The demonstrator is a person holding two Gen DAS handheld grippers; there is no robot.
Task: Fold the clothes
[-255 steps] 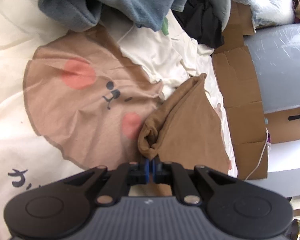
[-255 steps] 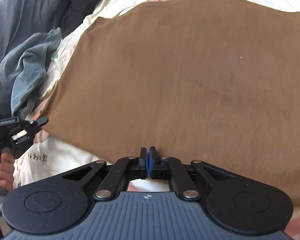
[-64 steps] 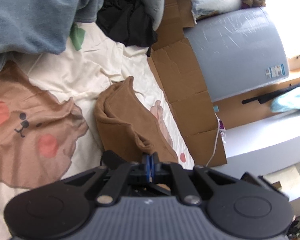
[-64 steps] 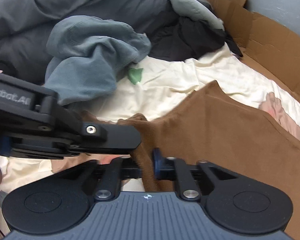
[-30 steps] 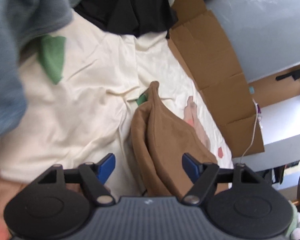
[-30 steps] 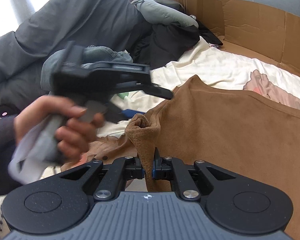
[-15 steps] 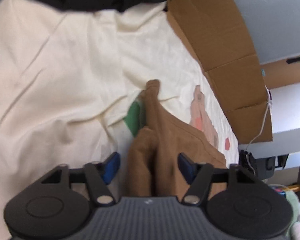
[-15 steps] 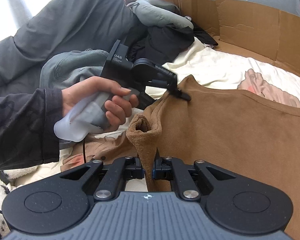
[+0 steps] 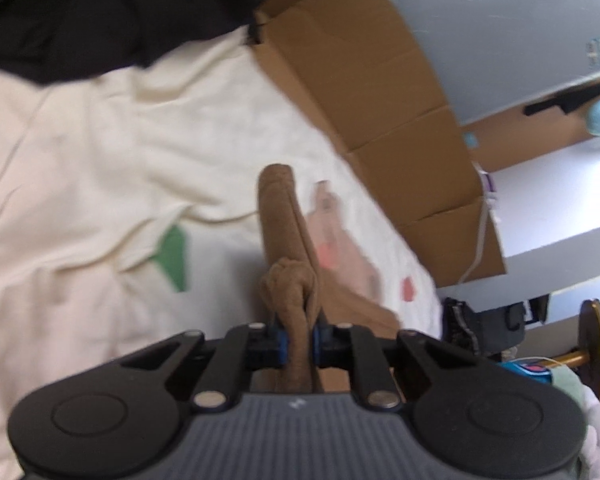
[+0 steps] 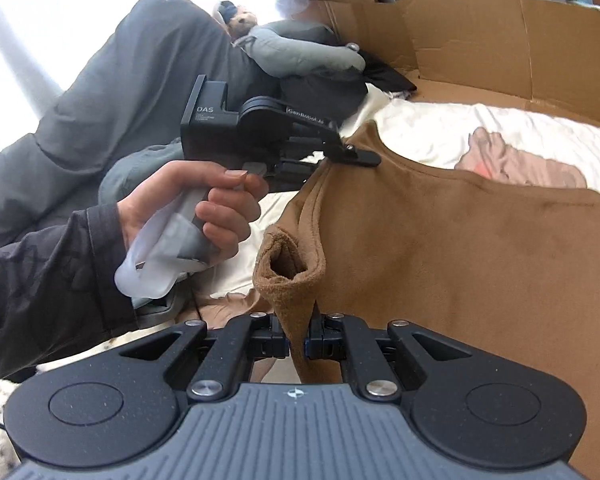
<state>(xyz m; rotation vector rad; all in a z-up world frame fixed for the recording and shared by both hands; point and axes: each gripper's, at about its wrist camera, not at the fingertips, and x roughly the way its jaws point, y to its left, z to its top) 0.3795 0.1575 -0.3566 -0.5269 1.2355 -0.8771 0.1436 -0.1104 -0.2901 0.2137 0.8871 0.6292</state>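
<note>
Suede-soft brown garment (image 10: 440, 248), bunched corners pinched, both grippers.

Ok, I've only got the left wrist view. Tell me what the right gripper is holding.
Observer: The right gripper is shut on a rolled edge of the soft brown fabric garment.
Operator: Now give me where my left gripper sits relative to it.
Observer: The left gripper, whose jaws have just been closing on the cloth, pinches the same garment farther away, at a raised peak of its edge.
Operator: Describe the cloth between the two grips.
Observer: The edge runs in a slack curve from one grip to the other. The rest of the garment spreads to the right over the cream bedsheet.
</note>
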